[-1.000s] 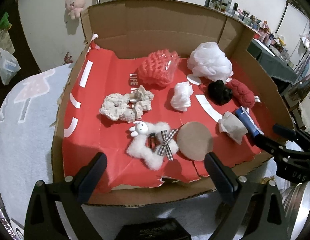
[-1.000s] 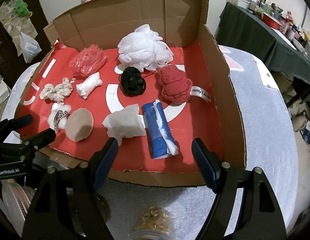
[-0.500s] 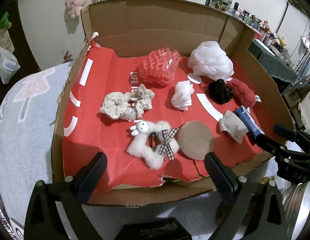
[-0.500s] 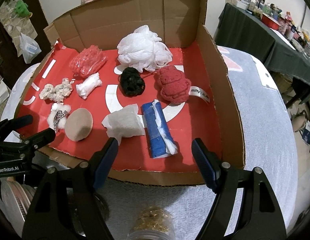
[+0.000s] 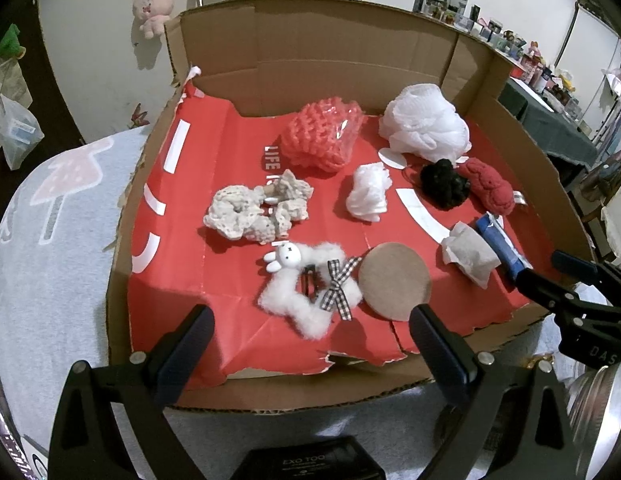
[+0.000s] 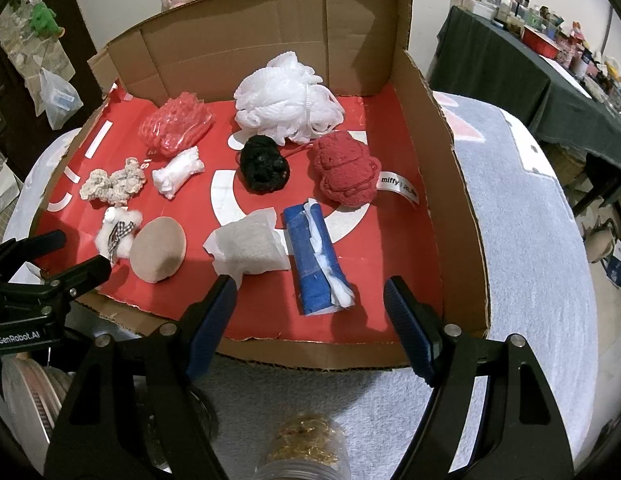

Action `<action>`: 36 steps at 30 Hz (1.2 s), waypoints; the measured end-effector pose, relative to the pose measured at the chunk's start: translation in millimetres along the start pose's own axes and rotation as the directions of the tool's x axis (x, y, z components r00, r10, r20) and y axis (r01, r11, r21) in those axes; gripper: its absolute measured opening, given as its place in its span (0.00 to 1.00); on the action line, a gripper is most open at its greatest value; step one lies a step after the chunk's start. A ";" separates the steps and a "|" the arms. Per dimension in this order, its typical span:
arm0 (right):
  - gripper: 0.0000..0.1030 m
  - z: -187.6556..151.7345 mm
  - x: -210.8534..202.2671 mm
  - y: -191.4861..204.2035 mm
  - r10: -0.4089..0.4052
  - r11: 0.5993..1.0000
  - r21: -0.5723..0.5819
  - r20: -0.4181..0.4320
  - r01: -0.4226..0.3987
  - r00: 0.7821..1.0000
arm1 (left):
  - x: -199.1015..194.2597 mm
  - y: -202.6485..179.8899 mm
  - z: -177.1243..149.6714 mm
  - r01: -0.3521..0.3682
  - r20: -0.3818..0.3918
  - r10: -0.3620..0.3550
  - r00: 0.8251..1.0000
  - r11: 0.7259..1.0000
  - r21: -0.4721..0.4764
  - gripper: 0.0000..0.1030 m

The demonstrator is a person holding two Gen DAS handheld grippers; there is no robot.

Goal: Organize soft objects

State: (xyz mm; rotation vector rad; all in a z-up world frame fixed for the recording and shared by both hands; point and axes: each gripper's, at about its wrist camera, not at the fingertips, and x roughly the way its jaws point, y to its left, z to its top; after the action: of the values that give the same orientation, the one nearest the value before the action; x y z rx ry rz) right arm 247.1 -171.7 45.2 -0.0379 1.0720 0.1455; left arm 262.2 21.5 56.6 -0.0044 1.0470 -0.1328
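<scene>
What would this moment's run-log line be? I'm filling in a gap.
left gripper: open, empty | right gripper: open, empty | cardboard tray: soft items untouched | nearest right: blue roll

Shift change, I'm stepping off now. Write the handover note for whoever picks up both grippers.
Left gripper open, empty, at the cardboard tray's near edge. Right gripper open, empty, same edge.
All soft items lie in the tray: white mesh pouf, black scrunchie, red knit piece, blue roll, tan round pad, fluffy bunny clip.
Nothing gripped yet; all sorting remains.
</scene>
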 end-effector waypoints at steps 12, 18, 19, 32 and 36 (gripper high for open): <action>0.73 -0.1 -0.7 0.0 0.001 1.000 -0.002 0.002 -0.001 1.000 | -0.1 -1.1 -0.2 -0.008 0.003 0.008 1.000 1.000 0.006 0.97; 0.73 0.3 -1.5 1.2 0.003 1.000 -0.004 0.004 -0.003 1.000 | -0.1 -0.8 -0.1 -0.008 0.003 0.008 1.000 1.000 0.006 0.97; 0.73 0.6 -1.4 1.4 0.003 1.000 -0.004 0.004 -0.003 1.000 | -0.2 -0.7 0.0 -0.007 0.003 0.007 1.000 1.000 0.006 0.97; 0.73 -0.2 -1.9 1.3 0.002 1.000 -0.003 0.006 -0.002 1.000 | -0.2 -0.4 -0.4 -0.006 0.004 0.006 1.000 1.000 0.005 0.97; 0.73 -0.2 -2.0 1.0 0.002 1.000 -0.003 0.006 -0.002 1.000 | -0.4 -0.4 -0.5 -0.005 0.003 0.005 1.000 1.000 0.004 0.97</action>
State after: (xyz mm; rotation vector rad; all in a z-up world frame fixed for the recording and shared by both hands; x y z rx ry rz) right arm 245.9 -170.9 46.9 -0.0393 1.0654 0.1494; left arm 261.4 21.1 56.7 0.0015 1.0434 -0.1300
